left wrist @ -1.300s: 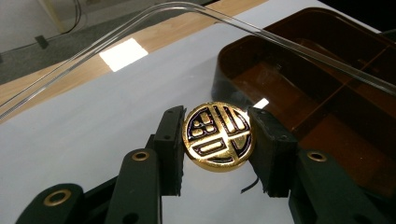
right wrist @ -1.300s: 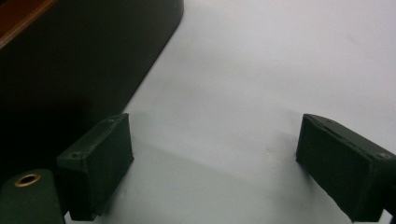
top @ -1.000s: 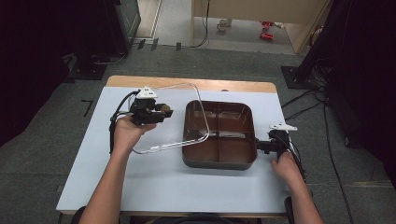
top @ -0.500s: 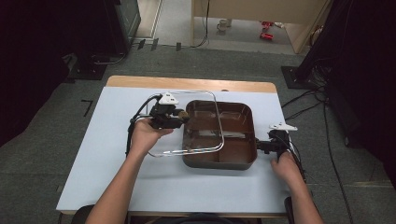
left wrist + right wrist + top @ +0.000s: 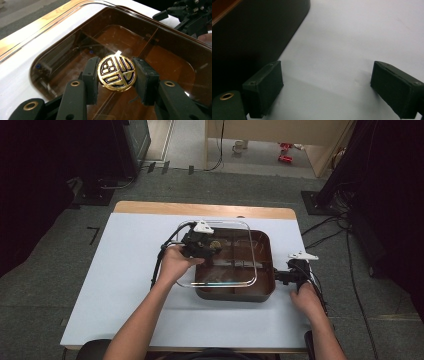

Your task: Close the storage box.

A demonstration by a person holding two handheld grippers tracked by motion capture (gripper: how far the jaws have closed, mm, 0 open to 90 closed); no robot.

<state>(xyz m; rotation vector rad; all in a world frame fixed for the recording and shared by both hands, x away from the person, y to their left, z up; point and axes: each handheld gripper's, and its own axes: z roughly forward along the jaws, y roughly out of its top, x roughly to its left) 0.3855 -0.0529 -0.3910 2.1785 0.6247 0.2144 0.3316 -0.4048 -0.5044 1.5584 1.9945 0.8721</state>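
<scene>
— What's on my left?
— My left gripper [image 5: 117, 76] has its fingers clamped on the clear lid's gold knob [image 5: 116, 72], the lid [image 5: 220, 254] partly over the brown tray [image 5: 265, 270].
— And right?
— My right gripper [image 5: 327, 90], fingers wide and holding nothing, rests on the desk [image 5: 120, 270] beside the tray.

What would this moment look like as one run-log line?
left hand-held gripper: shut on gold knob | clear lid: over brown tray | right hand-held gripper: open, beside tray

A lab or workshop — grey carpet floor [image 5: 240, 185], cables [image 5: 325, 227] trailing beside a white-topped counter [image 5: 125, 270], dark equipment stands [image 5: 95, 195] behind.
</scene>
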